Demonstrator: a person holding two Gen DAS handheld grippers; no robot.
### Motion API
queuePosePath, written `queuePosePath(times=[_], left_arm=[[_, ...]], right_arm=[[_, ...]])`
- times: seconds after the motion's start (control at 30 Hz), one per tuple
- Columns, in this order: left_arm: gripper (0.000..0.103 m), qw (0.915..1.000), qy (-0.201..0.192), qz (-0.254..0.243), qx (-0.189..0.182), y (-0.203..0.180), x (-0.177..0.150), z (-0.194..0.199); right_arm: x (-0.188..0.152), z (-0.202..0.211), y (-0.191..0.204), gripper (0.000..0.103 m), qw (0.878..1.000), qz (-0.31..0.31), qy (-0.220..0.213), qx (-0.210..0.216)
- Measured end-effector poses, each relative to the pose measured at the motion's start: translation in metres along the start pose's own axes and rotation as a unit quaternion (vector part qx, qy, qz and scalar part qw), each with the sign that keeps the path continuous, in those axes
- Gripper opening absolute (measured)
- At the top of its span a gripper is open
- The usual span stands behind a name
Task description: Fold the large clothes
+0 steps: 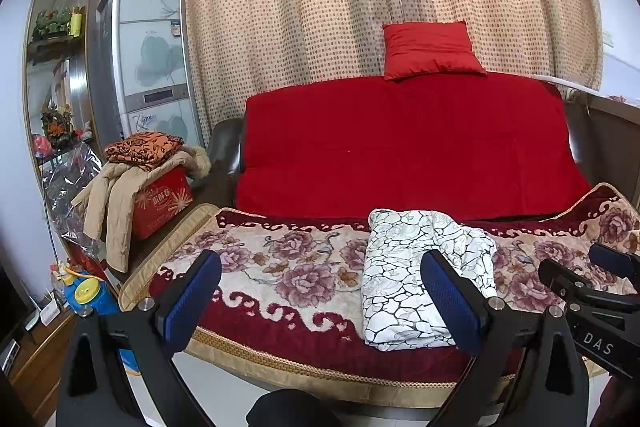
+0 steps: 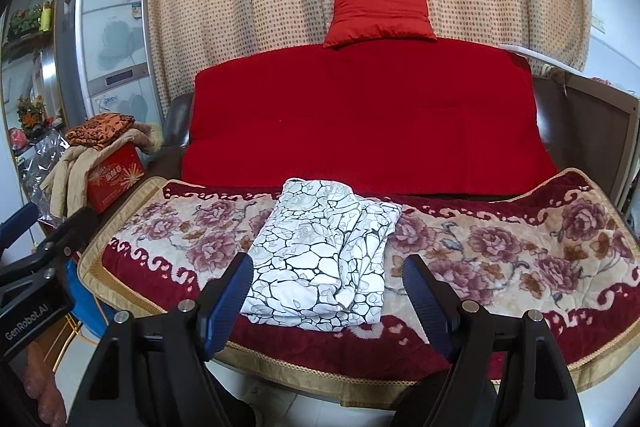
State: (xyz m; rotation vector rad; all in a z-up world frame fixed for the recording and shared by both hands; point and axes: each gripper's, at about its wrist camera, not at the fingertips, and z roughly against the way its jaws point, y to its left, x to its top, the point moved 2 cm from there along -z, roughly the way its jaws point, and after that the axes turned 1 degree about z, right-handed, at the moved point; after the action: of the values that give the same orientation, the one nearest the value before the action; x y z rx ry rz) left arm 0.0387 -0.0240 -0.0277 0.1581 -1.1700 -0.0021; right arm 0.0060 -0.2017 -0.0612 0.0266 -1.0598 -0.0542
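A white garment with a grey cracked-stone and flower print (image 1: 420,275) (image 2: 324,255) lies folded into a compact bundle on the floral blanket (image 1: 288,267) (image 2: 500,251) that covers the sofa seat. My left gripper (image 1: 320,299) hovers open in front of the sofa, with the bundle just beyond its right finger (image 1: 452,303). My right gripper (image 2: 328,303) is open too, held short of the bundle's near edge, nothing between its blue pads. Each gripper shows at the edge of the other's view.
A red cover (image 1: 404,147) drapes the sofa back, with a red cushion (image 1: 430,51) on top. To the left stands a red box (image 1: 160,203) piled with a beige coat and an orange patterned cloth (image 1: 144,147). A tall air conditioner (image 1: 148,59) stands before the dotted curtain.
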Motion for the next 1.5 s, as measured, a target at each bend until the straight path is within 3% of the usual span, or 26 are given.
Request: queuePosePath(times=[1.5], left_arm=[[0.100,0.9996,-0.024,0.008,-0.012,0.003,0.010,0.027]], right_arm=[[0.009,0.031,0.010,0.080,0.999,0.024,-0.044,-0.016]])
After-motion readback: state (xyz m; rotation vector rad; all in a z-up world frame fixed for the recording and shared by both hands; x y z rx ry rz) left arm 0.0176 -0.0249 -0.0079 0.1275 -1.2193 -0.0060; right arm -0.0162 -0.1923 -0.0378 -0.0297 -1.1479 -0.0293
